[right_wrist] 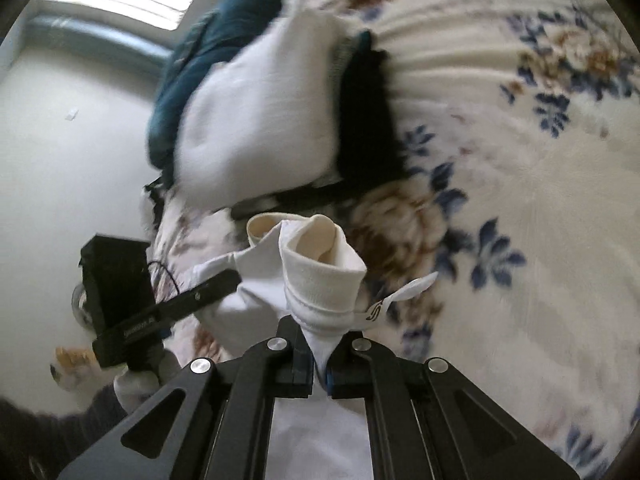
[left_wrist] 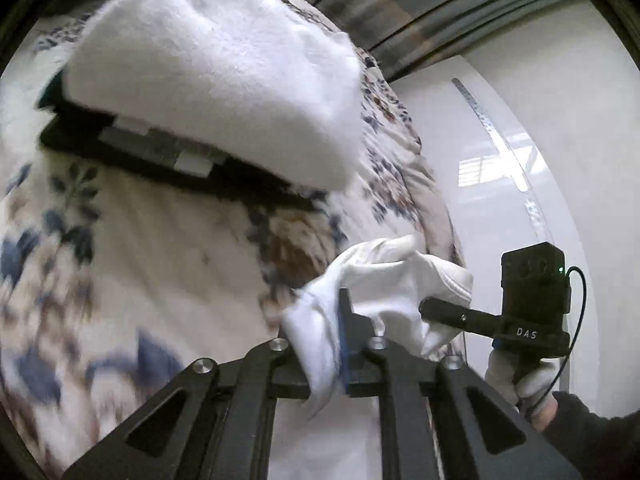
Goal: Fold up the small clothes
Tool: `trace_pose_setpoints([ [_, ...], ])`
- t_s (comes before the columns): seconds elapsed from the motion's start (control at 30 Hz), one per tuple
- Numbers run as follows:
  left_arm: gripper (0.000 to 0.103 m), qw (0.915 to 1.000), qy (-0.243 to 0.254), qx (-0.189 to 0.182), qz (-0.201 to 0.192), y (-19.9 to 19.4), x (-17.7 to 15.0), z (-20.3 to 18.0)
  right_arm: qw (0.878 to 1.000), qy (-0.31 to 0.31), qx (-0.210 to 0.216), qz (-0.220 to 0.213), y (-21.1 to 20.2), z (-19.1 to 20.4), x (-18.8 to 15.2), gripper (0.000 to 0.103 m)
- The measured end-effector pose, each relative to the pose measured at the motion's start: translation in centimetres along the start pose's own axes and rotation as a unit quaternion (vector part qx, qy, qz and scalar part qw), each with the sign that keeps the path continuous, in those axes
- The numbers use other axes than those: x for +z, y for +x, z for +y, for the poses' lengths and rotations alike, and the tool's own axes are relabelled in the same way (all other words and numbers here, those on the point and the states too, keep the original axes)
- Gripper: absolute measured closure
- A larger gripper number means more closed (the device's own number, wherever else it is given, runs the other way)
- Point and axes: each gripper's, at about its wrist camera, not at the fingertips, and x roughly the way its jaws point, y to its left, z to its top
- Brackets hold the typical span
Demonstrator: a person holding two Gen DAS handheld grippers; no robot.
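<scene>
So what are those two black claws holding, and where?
Both pinch one small white cotton garment: right gripper at its ribbed end, left gripper on a bunched edge.

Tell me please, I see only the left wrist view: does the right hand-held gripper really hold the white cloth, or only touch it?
Observer: It holds it. The right hand-held gripper is shut on a white sock, at its ribbed cuff.
Operator: Is anything attached to this sock?
Observer: Yes, a small white label sticks out beside the cuff.
Operator: What lies behind the fluffy white cloth?
Observer: A dark teal garment lies behind the fluffy white cloth.
</scene>
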Motion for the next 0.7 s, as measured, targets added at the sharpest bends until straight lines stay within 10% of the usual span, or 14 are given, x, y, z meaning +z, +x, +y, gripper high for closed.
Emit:
trace_pose_setpoints([
  [0.13, 0.035, 0.9994, -0.017, 0.028, 0.012, -4.1, -6.1, -0.7, 0.999, -0.02, 0.011, 0.041, -1.9, 1.6, -5.9, 0.094],
  [0.3, 0.035, 0.9895, -0.107, 0.065, 0.072, -7.2, -13.9, 2.4, 0.988, -0.011, 0.002, 0.153, -1.0, 1.1, -15.4, 0.042],
  [0.43, 0.035, 0.9853, -0.126, 0.088, 0.075, -9.0, -15.1, 3.0, 0.984, 0.034, -0.013, 0.177, -1.6, -0.2, -19.2, 0.042],
  [0.7, 0.035, 0.9794, -0.154, 0.084, 0.1, -2.6, -11.9, 5.8, 0.968, 0.234, -0.068, 0.066, -2.4, -5.3, -19.8, 0.04],
])
